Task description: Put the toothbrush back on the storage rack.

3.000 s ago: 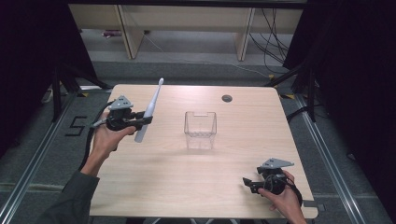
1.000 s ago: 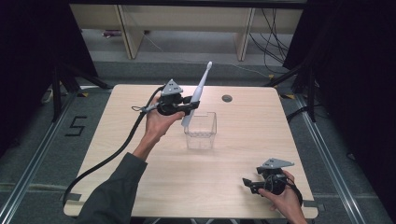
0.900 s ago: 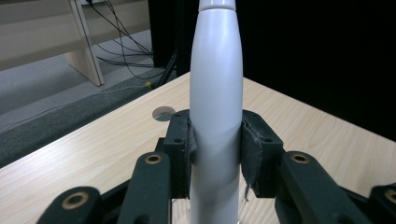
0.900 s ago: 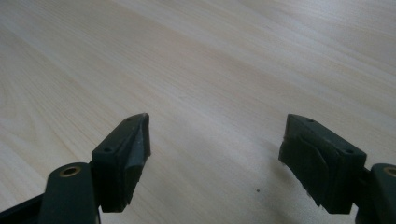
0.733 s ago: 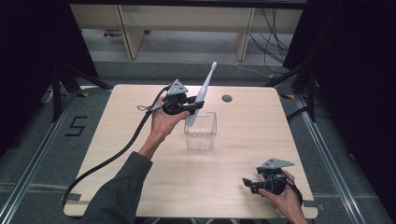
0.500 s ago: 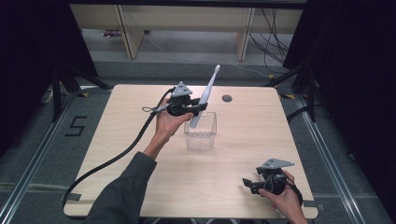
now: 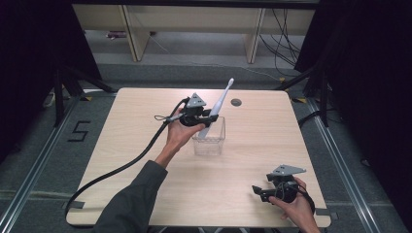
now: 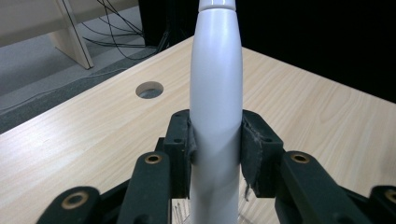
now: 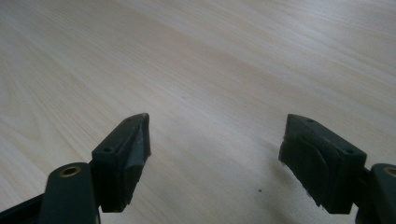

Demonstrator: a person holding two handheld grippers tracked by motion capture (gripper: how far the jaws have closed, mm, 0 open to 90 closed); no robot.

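Observation:
My left gripper (image 7: 210, 118) is shut on a white electric toothbrush (image 7: 219, 104), which tilts up and to the right, brush head high. Its lower end dips into the clear plastic box (image 7: 210, 143) in the middle of the table. In the left gripper view both pads clamp the toothbrush's (image 8: 216, 107) white handle, and the left gripper (image 8: 216, 147) points across the table. My right gripper (image 7: 255, 191) rests near the table's front right edge, open. In the right gripper view the right gripper (image 9: 215, 144) has its jaws wide apart over bare wood.
The wooden table (image 7: 121, 145) has a round cable hole (image 7: 236, 102) behind the box. The left gripper's black cable (image 7: 126, 165) trails over the table's front left. Shelving and cables stand on the floor beyond the far edge.
My left hand carried the toothbrush from the table's left side to the box, then sank so the handle's lower end entered it. The right gripper stayed in place.

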